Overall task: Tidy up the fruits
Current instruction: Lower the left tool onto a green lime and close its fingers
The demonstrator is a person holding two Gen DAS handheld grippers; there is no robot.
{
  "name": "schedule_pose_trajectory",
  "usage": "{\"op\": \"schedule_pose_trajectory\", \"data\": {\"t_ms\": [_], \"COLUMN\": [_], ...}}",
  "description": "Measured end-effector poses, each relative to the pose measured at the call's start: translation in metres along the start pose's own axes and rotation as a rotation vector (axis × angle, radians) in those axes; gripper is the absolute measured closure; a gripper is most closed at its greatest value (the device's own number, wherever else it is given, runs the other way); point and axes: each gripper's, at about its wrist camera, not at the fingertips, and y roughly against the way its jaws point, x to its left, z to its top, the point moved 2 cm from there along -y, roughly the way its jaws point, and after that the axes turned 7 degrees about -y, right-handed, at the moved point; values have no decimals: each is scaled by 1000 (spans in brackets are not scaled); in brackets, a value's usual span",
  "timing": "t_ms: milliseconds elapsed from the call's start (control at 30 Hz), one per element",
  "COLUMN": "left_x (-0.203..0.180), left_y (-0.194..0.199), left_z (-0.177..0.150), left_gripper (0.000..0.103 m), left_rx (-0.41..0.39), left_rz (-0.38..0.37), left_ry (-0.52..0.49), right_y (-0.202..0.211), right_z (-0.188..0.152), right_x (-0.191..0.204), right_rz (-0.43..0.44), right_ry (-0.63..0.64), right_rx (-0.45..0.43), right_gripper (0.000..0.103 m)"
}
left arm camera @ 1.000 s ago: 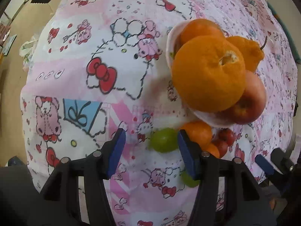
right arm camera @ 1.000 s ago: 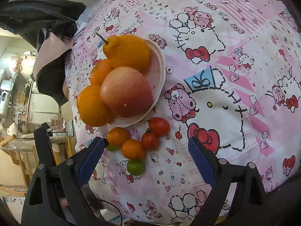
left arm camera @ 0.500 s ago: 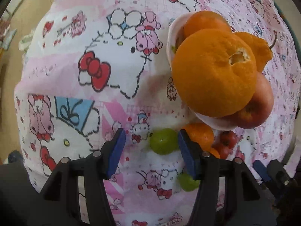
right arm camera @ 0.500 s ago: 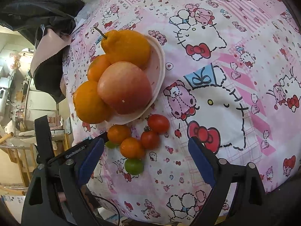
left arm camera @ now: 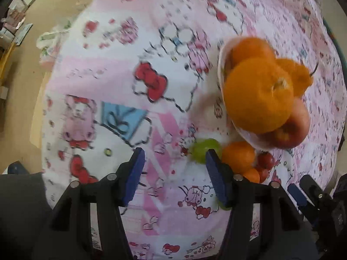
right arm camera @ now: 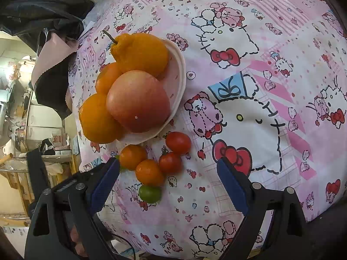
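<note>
A white bowl holds two oranges, a red apple and a knobbly orange citrus with a stem. Below it on the cloth lie two small oranges, two cherry tomatoes and a green lime. My right gripper hovers wide open over this cluster and touches none of it. In the blurred left wrist view, my left gripper points down at the cloth. Its jaws are opening with nothing between them. A second lime lies on the cloth at its right fingertip, partly hidden.
A pink cartoon-print cloth covers the round table. Its edge drops to the floor on the left. A dark bag and shelving stand beyond the bowl. A blue pad of the right gripper shows at the left wrist view's lower right.
The left gripper has shifted left across the cloth and its view is now blurred; the lime sits closer to its right finger. The right gripper and the fruit cluster have stayed put.
</note>
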Motion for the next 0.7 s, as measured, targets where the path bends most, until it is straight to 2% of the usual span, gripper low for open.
{"op": "schedule_pose_trajectory", "data": {"t_ms": [33, 100, 133, 233, 300, 500, 700], "left_x": [3, 6, 4, -14, -21, -10, -13], "left_y": [4, 5, 3, -3, -12, -27, -42], "left_z": [0, 1, 1, 0, 2, 10, 8], "left_gripper": [48, 48, 48, 50, 59, 60, 60], "left_rx": [-18, -23, -11, 4, 30, 91, 132], "left_rz": [-4, -57, -93, -113, -123, -268, -254], "left_ry": [17, 43, 38, -31, -32, 151, 203], "right_y": [0, -1, -2, -3, -2, 0, -1], "right_z": [0, -1, -1, -2, -2, 0, -1], "right_x": [1, 3, 4, 6, 4, 2, 4], "right_rz": [0, 0, 0, -3, -2, 4, -5], "right_ry": [3, 11, 15, 19, 14, 5, 14], "right_rx": [1, 2, 5, 7, 6, 3, 2], "right_gripper": [10, 10, 10, 10, 10, 10, 10]}}
